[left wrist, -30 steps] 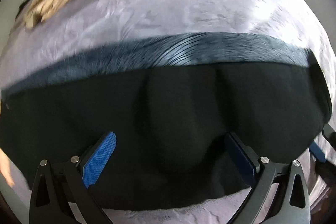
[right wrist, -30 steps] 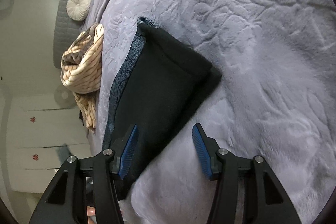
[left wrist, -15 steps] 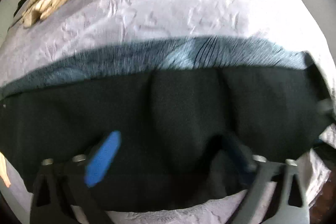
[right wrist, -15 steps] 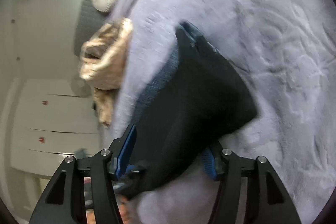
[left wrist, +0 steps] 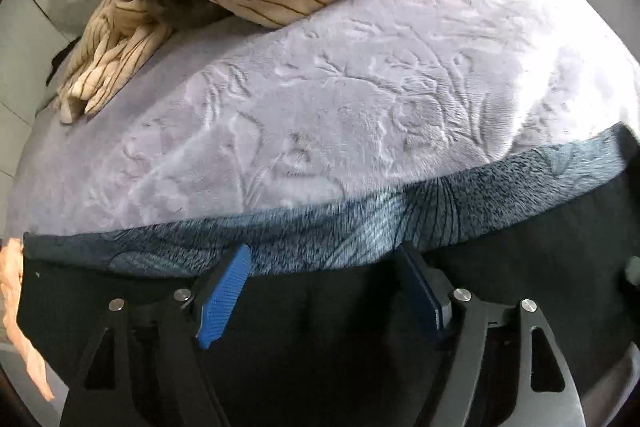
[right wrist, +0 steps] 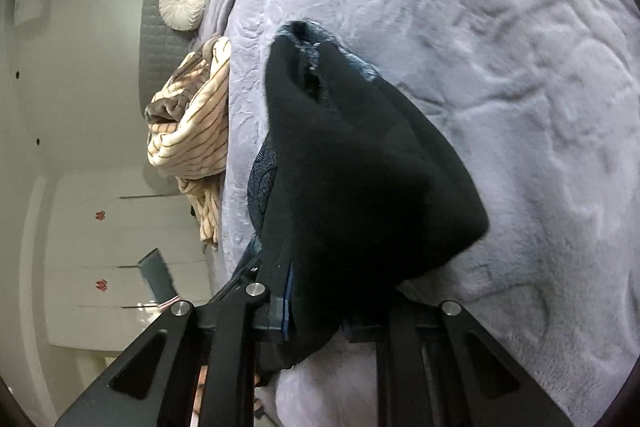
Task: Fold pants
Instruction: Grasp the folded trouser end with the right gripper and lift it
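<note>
2 grippers on the pants (right wrist: 360, 187): my right gripper (right wrist: 320, 323) pinches a lifted fold, left gripper (left wrist: 326, 291) gapes over the cloth, gripping nothing. Roughly mid-fold; laying over and flattening remain.

pants (left wrist: 520, 259): matt black cloth, fuzzy blue lining | blanket (left wrist: 320, 99): plush embossed lilac

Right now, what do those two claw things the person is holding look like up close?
Both are matte black frames with triangular cut-outs and silver round-headed bolts at the joints. The left gripper has two flat fingers faced with bright blue, finely ribbed pads. The right gripper has the same black frame and bolts; only a sliver of its blue padding shows. No cables or sleeves are clearly visible.
</note>
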A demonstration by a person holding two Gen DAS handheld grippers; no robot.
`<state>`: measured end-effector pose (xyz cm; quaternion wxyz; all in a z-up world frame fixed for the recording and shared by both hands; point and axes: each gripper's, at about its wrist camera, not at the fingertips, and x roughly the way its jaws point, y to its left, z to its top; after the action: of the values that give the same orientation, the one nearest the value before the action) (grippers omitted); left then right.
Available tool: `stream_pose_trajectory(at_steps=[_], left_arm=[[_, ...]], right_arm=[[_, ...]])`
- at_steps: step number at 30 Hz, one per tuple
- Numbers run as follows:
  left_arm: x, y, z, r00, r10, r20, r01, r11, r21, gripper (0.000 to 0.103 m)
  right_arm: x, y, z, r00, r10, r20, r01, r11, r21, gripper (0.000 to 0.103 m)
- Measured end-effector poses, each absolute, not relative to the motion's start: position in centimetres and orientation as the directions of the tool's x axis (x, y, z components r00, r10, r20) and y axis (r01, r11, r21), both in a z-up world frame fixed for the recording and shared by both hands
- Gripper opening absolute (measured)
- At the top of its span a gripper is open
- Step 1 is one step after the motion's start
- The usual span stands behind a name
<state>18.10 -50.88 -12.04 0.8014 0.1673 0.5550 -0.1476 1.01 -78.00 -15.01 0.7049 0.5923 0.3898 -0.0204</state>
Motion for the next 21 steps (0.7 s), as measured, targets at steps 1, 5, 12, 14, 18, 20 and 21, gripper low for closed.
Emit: stream_pose_trajectory(at_steps=[1, 5, 12, 14, 18, 20, 21], left_arm=[[18.0, -50.3, -11.5, 0.318, -0.059, -0.946, 0.419, 0.904, 0.084, 0.076], [15.9, -48.7, -10.2, 0.294, -0.081, -0.952, 0.417, 0.908, 0.052, 0.076], [12.6, -49.3, -13.3, 0.287, -0.078, -0.955, 0.483, 0.873, 0.074, 0.077], [13.2, -49.1, -12.8, 0.257, -0.101, -0.961, 0.48, 0.877, 0.036, 0.077], [14.3, -46.5, -11.0, 0.222, -0.171, -0.96, 0.491, 0.87, -0.042, 0.077], [14.6, -44.3, -9.9, 0.234, -0.192, -0.953, 0.493, 0.868, -0.054, 0.077], [14.9, -42.8, -9.4, 0.236, -0.201, -0.951, 0.491, 0.869, -0.061, 0.077]], right_arm=[[1.2, -77.9, -14.9, 0.689, 0.433, -0.581, 0.491, 0.309, 0.814, 0.019], [1.3, -77.6, -14.2, 0.691, 0.426, -0.583, 0.485, 0.324, 0.812, 0.019], [3.1, -75.5, -9.2, 0.695, 0.383, -0.608, 0.427, 0.46, 0.778, 0.018], [3.9, -74.1, -7.6, 0.685, 0.356, -0.636, 0.414, 0.528, 0.742, 0.018], [4.9, -71.7, -4.1, 0.674, 0.275, -0.686, 0.4, 0.645, 0.651, 0.018], [5.7, -69.5, -2.2, 0.66, 0.228, -0.716, 0.388, 0.713, 0.584, 0.018], [6.1, -68.3, -1.4, 0.651, 0.202, -0.731, 0.381, 0.746, 0.546, 0.018]])
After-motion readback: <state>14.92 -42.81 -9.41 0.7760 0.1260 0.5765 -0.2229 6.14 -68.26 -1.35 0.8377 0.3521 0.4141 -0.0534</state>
